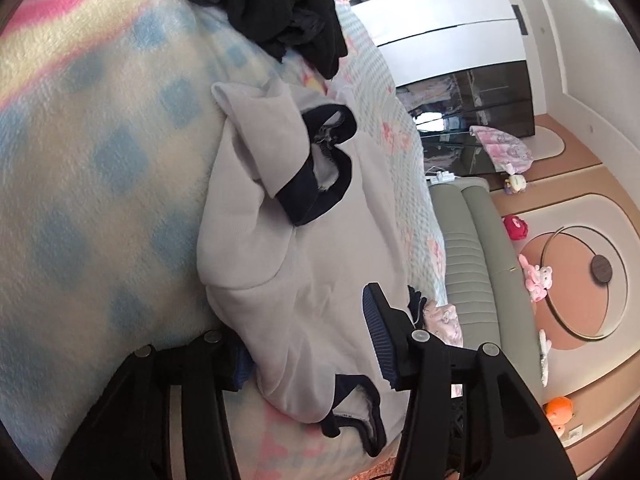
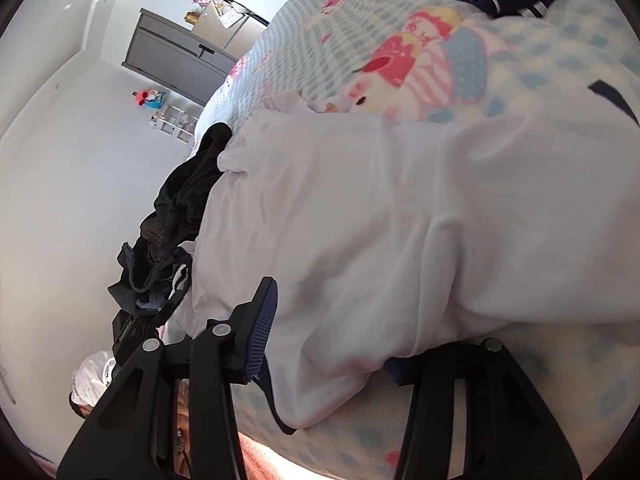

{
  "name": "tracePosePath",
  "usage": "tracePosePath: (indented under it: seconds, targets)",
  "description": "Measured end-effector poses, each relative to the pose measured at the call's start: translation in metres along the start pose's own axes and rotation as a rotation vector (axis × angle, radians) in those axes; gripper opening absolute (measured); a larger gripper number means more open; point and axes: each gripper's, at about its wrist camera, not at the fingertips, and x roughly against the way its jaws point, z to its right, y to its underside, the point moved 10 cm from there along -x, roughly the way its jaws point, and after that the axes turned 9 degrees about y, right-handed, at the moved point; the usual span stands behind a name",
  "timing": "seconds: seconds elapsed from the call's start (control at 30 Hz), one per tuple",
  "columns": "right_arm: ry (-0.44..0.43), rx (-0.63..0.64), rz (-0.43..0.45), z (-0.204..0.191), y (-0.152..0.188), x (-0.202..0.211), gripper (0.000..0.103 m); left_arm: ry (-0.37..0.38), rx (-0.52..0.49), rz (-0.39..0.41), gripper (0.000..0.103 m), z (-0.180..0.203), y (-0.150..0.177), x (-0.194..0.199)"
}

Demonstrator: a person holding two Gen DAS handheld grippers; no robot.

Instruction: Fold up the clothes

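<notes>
The pale sweatshirt [image 1: 280, 216] is soft and floppy (navy cuffs); its hem lies between both half-open jaws, neither visibly pinching, so grip there.

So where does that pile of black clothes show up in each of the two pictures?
Left wrist view: pile of black clothes at the top centre, beyond the white sweatshirt.
Right wrist view: pile left of centre, against the sweatshirt's left edge.
Shared landmark: the white sweatshirt.

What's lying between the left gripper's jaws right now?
A fold of the white sweatshirt, by its navy hem, lies between the left gripper jaws in the left wrist view.
</notes>
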Motion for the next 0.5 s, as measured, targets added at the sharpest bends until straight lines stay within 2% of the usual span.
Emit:
tracePosePath:
  seconds: [0.07, 0.1, 0.23, 0.3, 0.33, 0.4, 0.43, 0.47, 0.5]
  targets:
    - [0.013, 0.023, -0.010, -0.002, 0.000, -0.002, 0.041, -0.010, -0.014, -0.031, 0.050, -0.002, 0.010, -0.003]
    - [0.052, 0.041, -0.030, 0.001, 0.002, -0.009, 0.041, -0.013, -0.022, -0.040, 0.051, -0.002, 0.012, -0.004]
    - [0.141, 0.046, -0.069, 0.011, 0.006, -0.035, 0.043, 0.018, -0.032, -0.020, 0.050, 0.006, -0.001, -0.016]
    - [0.154, 0.060, -0.062, 0.008, 0.002, -0.039, 0.052, 0.061, -0.058, -0.005, 0.050, 0.014, -0.008, -0.022]
    - [0.162, 0.075, -0.060, 0.005, 0.001, -0.041, 0.058, 0.077, -0.072, -0.003, 0.044, 0.016, -0.009, -0.026]
    - [0.186, 0.100, -0.057, 0.001, -0.001, -0.044, 0.064, 0.089, -0.054, 0.003, 0.040, 0.012, -0.010, -0.034]
    - [0.181, 0.116, -0.068, -0.002, 0.001, -0.049, 0.073, 0.089, -0.037, 0.004, 0.037, 0.008, -0.009, -0.037]
    - [0.161, 0.133, -0.090, -0.005, 0.003, -0.055, 0.089, 0.085, -0.026, 0.004, 0.034, 0.004, -0.010, -0.039]
    - [0.141, 0.150, -0.112, -0.009, 0.006, -0.061, 0.096, 0.081, -0.016, 0.003, 0.033, 0.000, -0.010, -0.040]
